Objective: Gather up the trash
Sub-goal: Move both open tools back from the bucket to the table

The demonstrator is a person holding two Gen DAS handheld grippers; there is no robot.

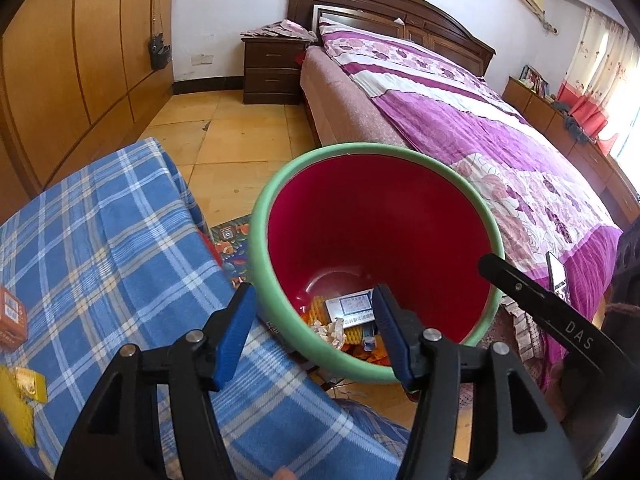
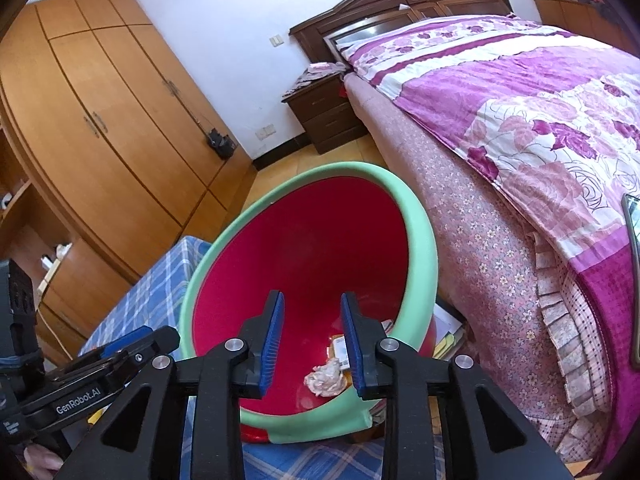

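**Inspector A:** Left wrist view first. What is recorded?

**Inspector B:** The left gripper point(image 1: 316, 336) hangs over the near rim of the bin point(image 1: 260, 240), a red pail with a green rim standing on the floor between the plaid-covered surface point(image 1: 100, 240) and the bed point(image 1: 480, 120). Its fingers point(image 1: 236, 328) are spread, with nothing between them. Trash point(image 1: 332, 330) lies at the bottom of the bin: crumpled paper, a flat printed packet, orange netting. A small orange box point(image 1: 12, 316) and a yellow packet point(image 1: 28, 388) lie on the surface at the left edge (both partly cut off).

**Inspector A:** And the right wrist view?

**Inspector B:** The right gripper point(image 2: 312, 340) points into the same bin point(image 2: 416, 240). Its fingers point(image 2: 272, 344) stand a narrow gap apart and pinch nothing. A crumpled paper wad point(image 2: 324, 378) lies on the bin floor, seen through that gap. The other gripper shows at lower left, over the surface point(image 2: 152, 300).
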